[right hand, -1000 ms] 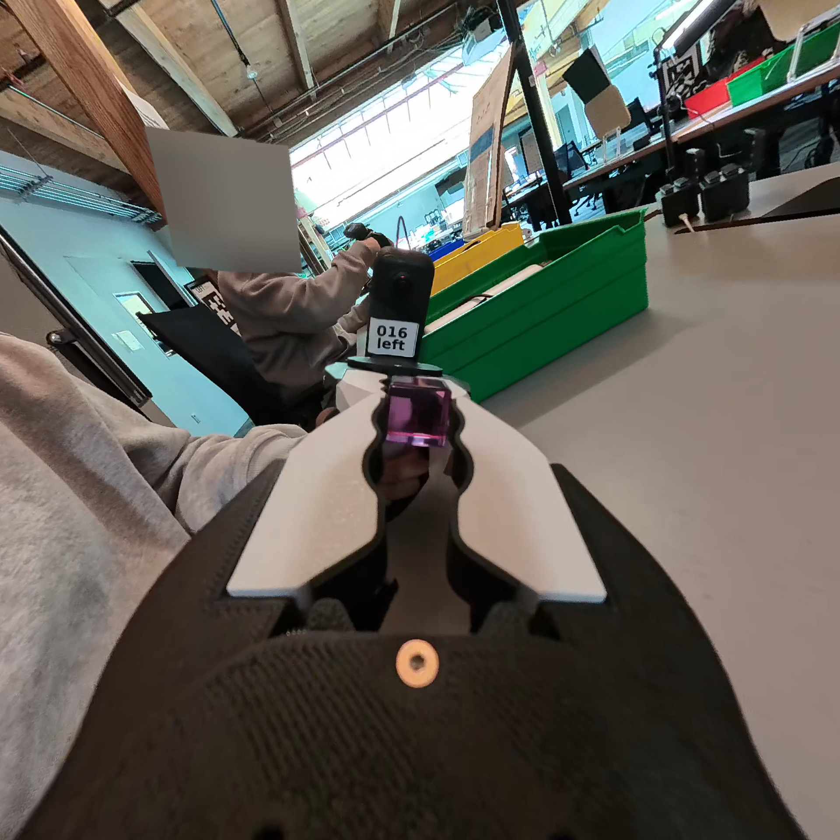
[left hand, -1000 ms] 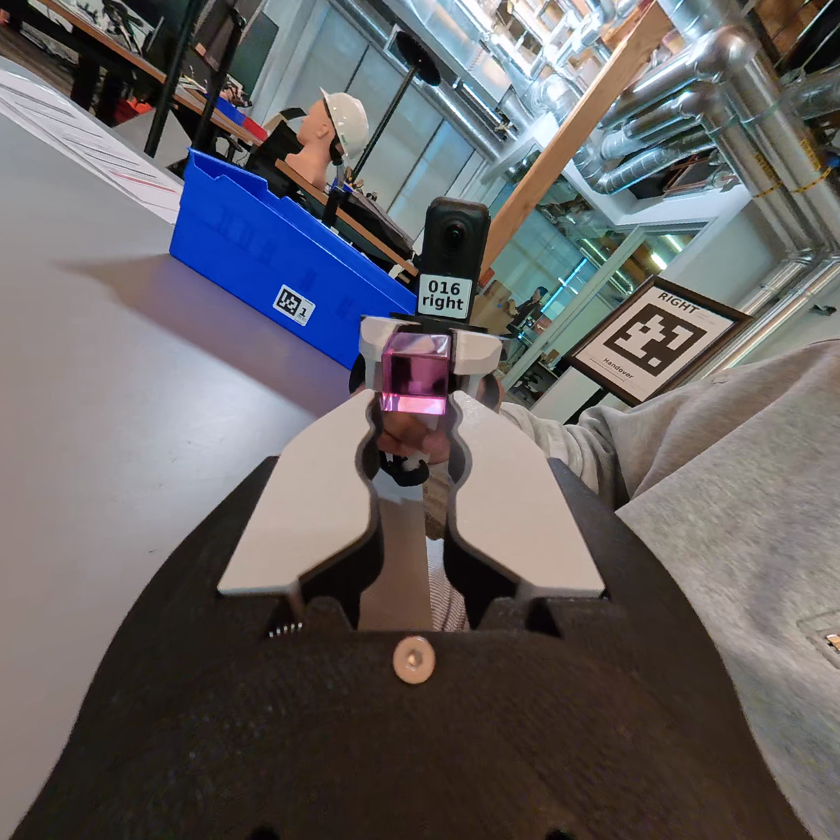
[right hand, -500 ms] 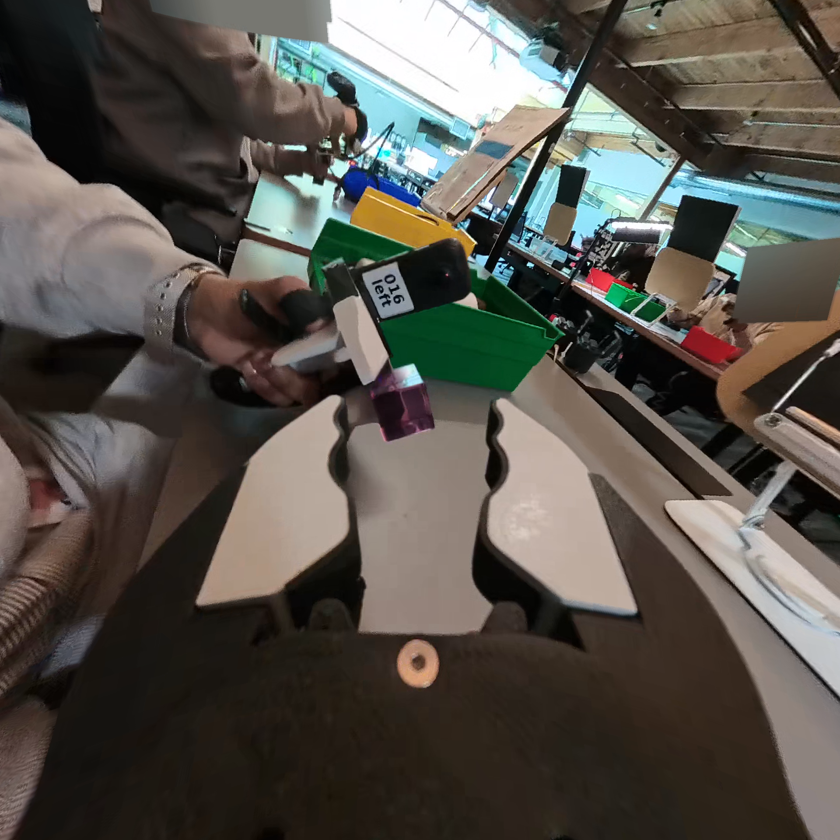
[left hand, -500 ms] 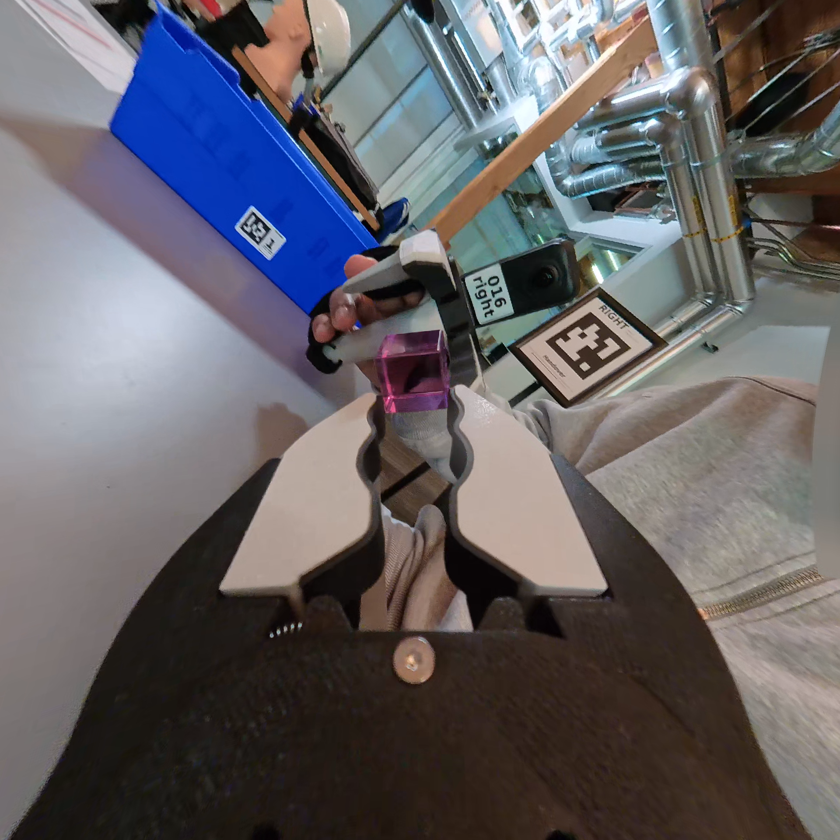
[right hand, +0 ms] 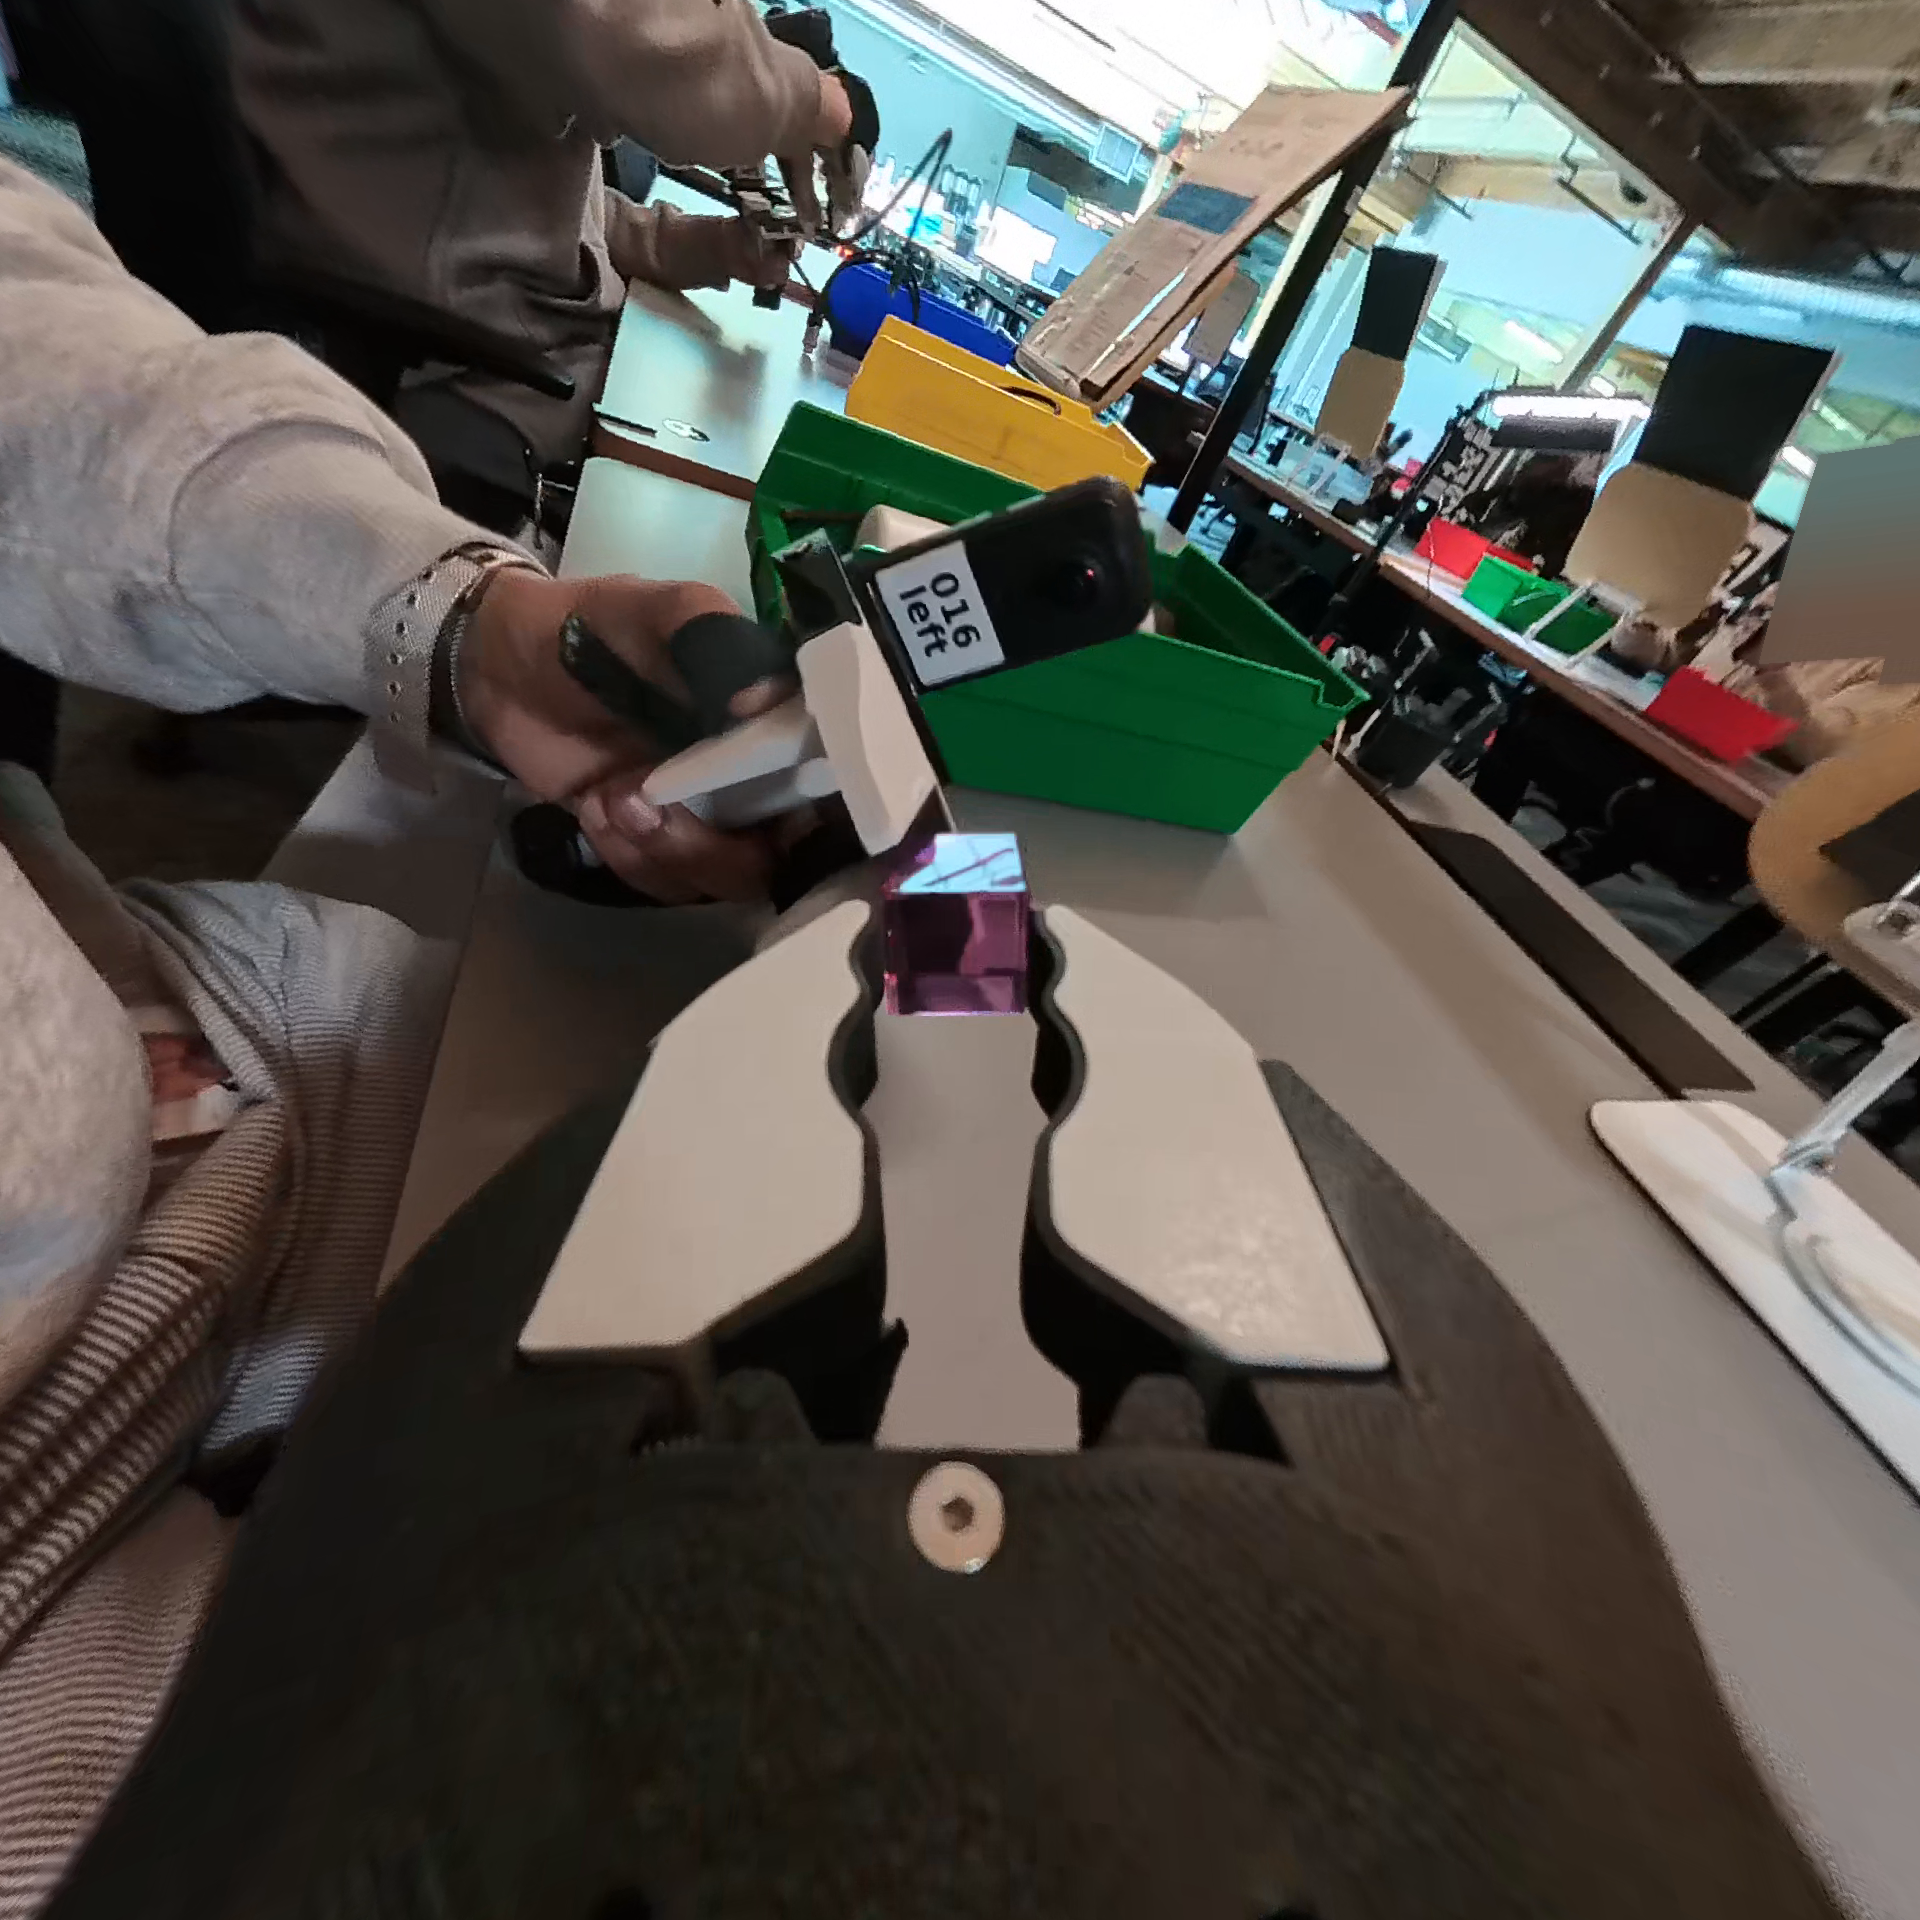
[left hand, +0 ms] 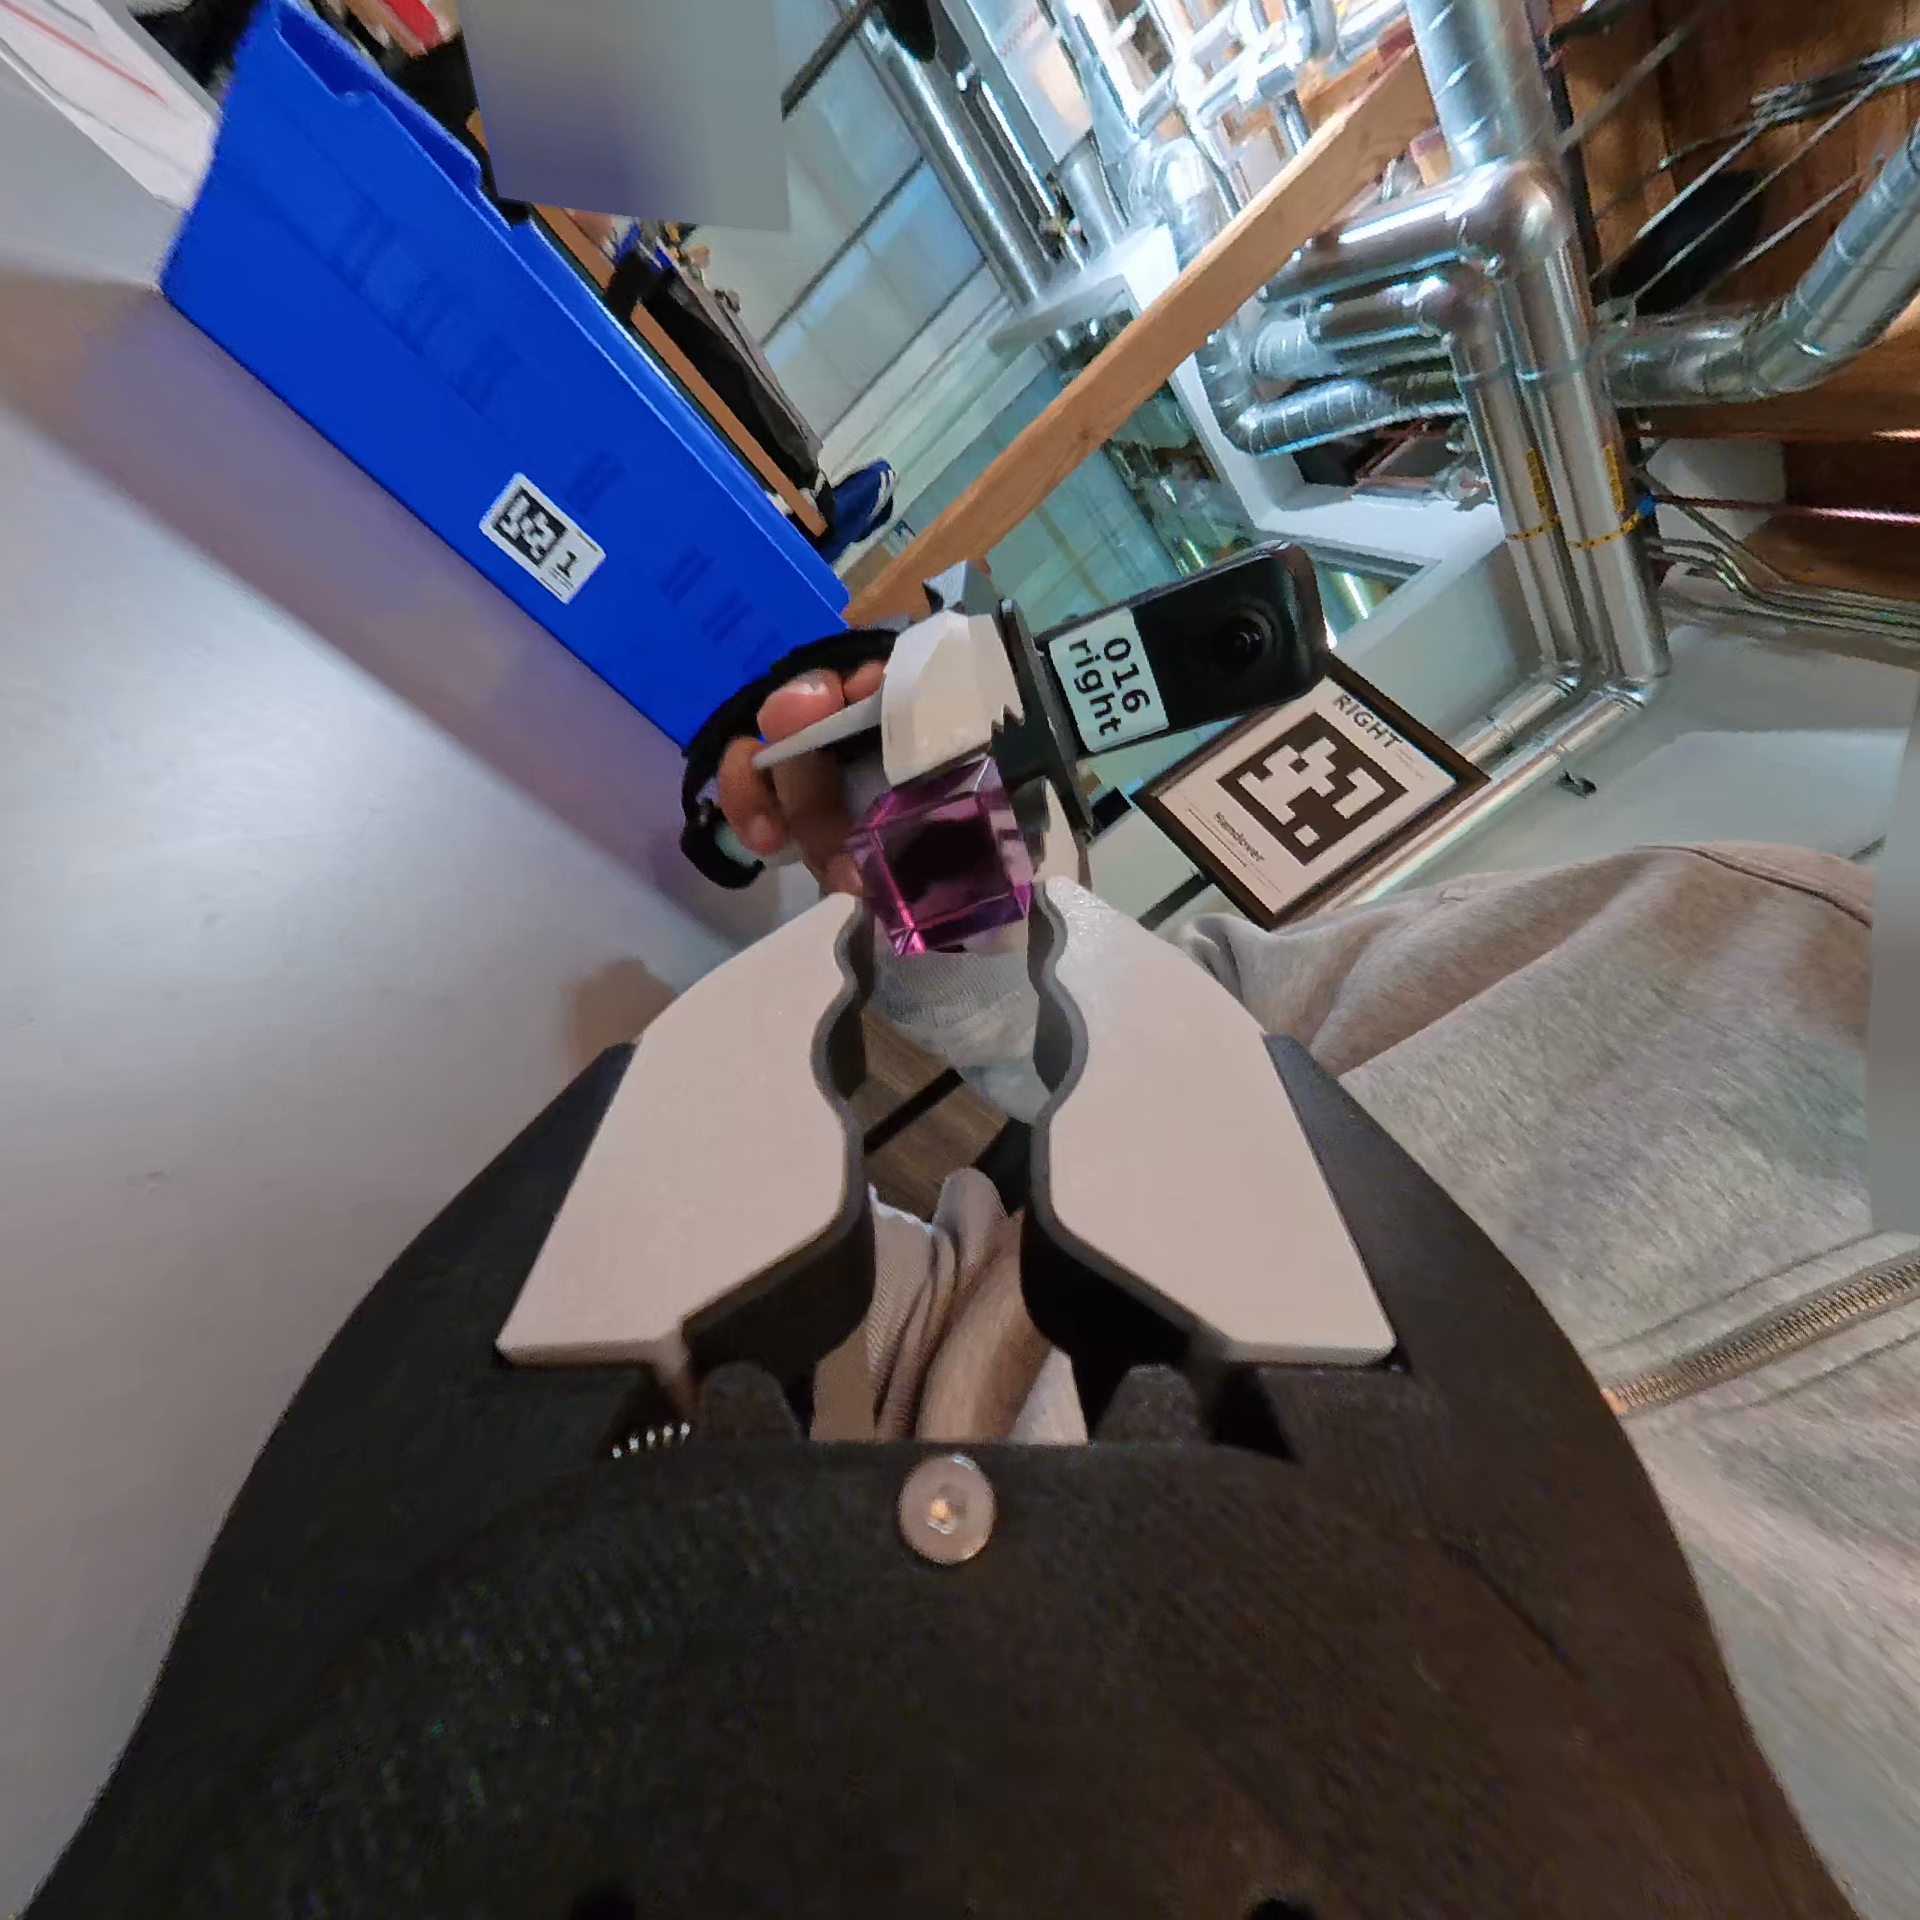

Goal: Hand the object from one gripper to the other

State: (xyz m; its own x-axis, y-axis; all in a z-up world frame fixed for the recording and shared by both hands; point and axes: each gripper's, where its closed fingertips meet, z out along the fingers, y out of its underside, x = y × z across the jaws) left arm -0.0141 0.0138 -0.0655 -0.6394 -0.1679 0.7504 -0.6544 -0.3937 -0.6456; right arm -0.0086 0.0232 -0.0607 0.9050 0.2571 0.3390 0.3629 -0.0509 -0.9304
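Observation:
A clear purple cube (right hand: 956, 951) sits squarely between my right gripper's (right hand: 954, 935) fingertips, which are shut on it above the grey table (right hand: 1299, 987). In the left wrist view the cube (left hand: 940, 873) looks tilted at the tips of my left gripper (left hand: 945, 914). The left jaws stand slightly wider than the cube. From the right wrist view the left gripper (right hand: 862, 727) is tilted, and only its tip reaches the cube's far top corner. The right gripper (left hand: 935, 717) shows beyond the cube in the left wrist view.
A blue bin (left hand: 468, 416) and a framed marker board (left hand: 1314, 790) stand behind. A green bin (right hand: 1091, 717) and a yellow bin (right hand: 977, 405) stand past the cube. A white lamp base (right hand: 1714, 1174) lies at the right. Another person (right hand: 468, 156) works at the far table. The tips of both grippers are at nearly the same place.
Half a second ago my right gripper was wide open and the left held the cube. Now the right has shut on the cube and the left jaws have loosened a little.

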